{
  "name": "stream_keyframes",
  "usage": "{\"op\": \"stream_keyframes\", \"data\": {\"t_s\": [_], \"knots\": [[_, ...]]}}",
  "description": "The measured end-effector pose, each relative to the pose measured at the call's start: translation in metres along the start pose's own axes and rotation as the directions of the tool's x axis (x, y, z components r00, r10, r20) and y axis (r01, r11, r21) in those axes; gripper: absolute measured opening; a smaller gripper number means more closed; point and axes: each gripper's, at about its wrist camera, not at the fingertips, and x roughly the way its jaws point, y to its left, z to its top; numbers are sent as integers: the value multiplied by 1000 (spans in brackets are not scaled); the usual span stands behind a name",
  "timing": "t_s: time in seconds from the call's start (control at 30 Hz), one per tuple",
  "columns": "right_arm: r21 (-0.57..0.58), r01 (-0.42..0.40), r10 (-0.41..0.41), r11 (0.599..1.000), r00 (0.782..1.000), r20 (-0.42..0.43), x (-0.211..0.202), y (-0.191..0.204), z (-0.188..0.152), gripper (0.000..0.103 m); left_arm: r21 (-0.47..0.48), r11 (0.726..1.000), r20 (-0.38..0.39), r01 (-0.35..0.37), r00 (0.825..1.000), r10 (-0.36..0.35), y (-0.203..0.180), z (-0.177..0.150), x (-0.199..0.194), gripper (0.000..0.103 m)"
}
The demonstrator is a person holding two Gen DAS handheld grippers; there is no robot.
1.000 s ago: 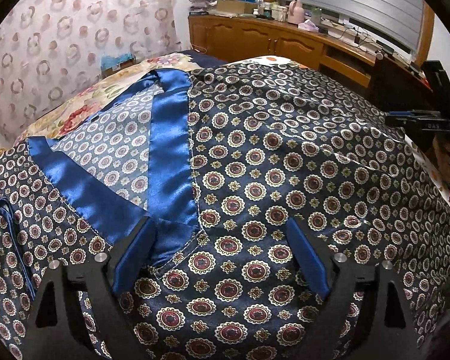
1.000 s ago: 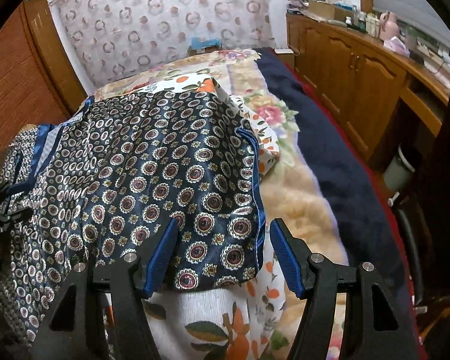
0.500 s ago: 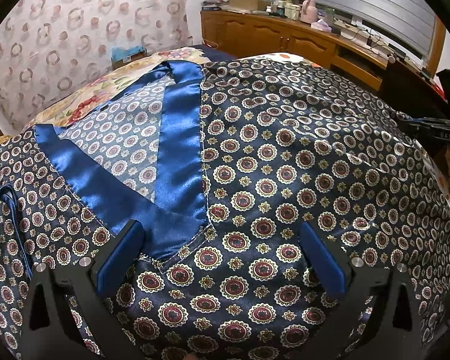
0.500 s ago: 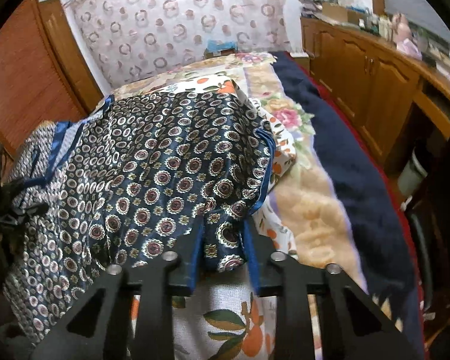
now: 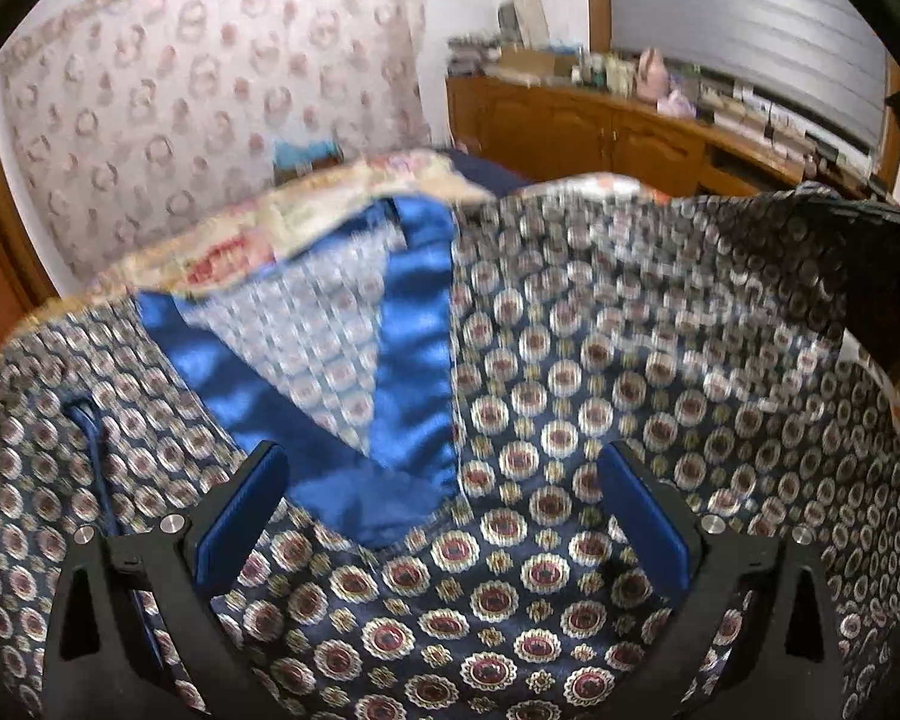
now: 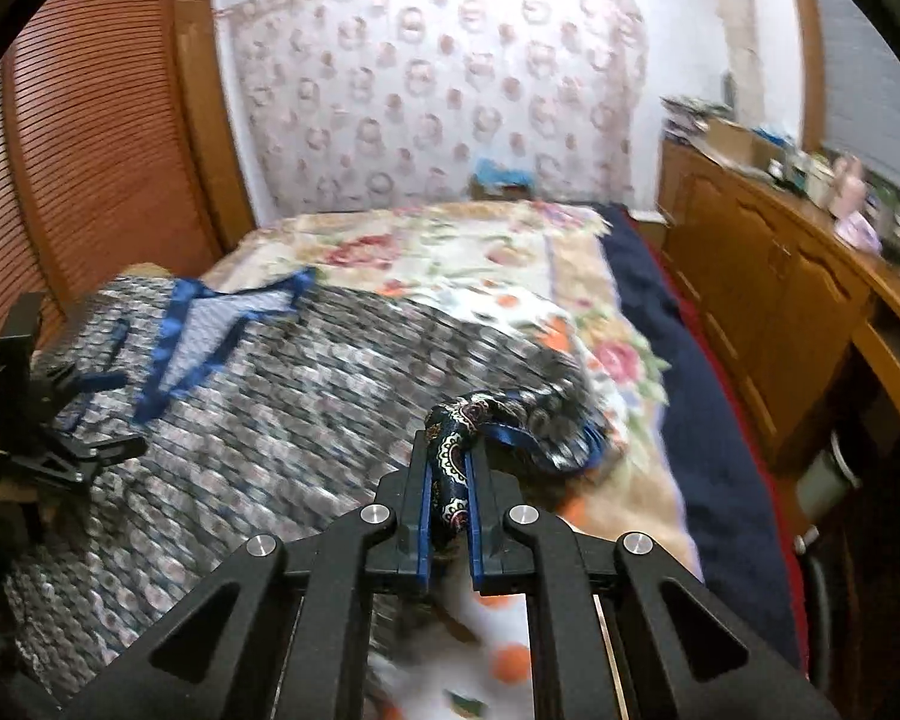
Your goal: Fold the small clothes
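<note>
A navy satin robe with round medallion print and a bright blue collar band lies spread on the bed. My left gripper is open, its blue pads straddling the chest just below the collar's V. My right gripper is shut on the robe's hem corner and holds it lifted above the bed, the cloth trailing down to the rest of the robe. The left gripper also shows at the left edge of the right wrist view.
A floral blanket covers the bed, with a dark navy strip along its right side. A wooden cabinet with clutter on top runs along the right. A slatted wooden door stands at the left. A patterned curtain hangs behind.
My right gripper closed on the robe's hem corner and lifted it up and back. My left gripper stayed open over the chest and shifted slightly.
</note>
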Motion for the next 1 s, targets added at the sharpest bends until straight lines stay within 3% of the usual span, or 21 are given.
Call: {"op": "stream_keyframes", "data": {"t_s": [0.23, 0.33, 0.6, 0.63, 0.67, 0.7, 0.9, 1.0], "knots": [[-68, -106, 104, 992, 994, -21, 21, 38, 2, 9, -17, 1000, 85, 16, 996, -15, 10, 11, -12, 103], [-77, -144, 140, 987, 989, -57, 35, 42, 0, 9, -32, 998, 98, 53, 994, -50, 15, 13, -17, 103], [-51, -236, 226, 970, 962, -153, 55, 46, -14, 9, -53, 997, 135, 47, 990, -40, 23, 10, -25, 103], [-41, -247, 237, 968, 958, -161, 57, 44, -14, 17, -62, 996, 135, 57, 990, -48, 24, 9, -24, 103], [-38, -242, 233, 970, 959, -164, 56, 44, -12, 27, -66, 996, 132, 67, 990, -58, 24, 9, -23, 103], [-41, -228, 219, 973, 962, -164, 52, 39, -10, 31, -67, 995, 131, 73, 989, -64, 25, 9, -23, 103], [-63, -157, 149, 986, 982, -117, 41, 29, 10, 39, -83, 993, 123, 89, 989, -79, 27, 7, -21, 103], [-57, -78, 71, 995, 990, -120, 46, 17, 20, 39, -89, 992, 126, 94, 989, -83, 29, 5, -23, 103]]}}
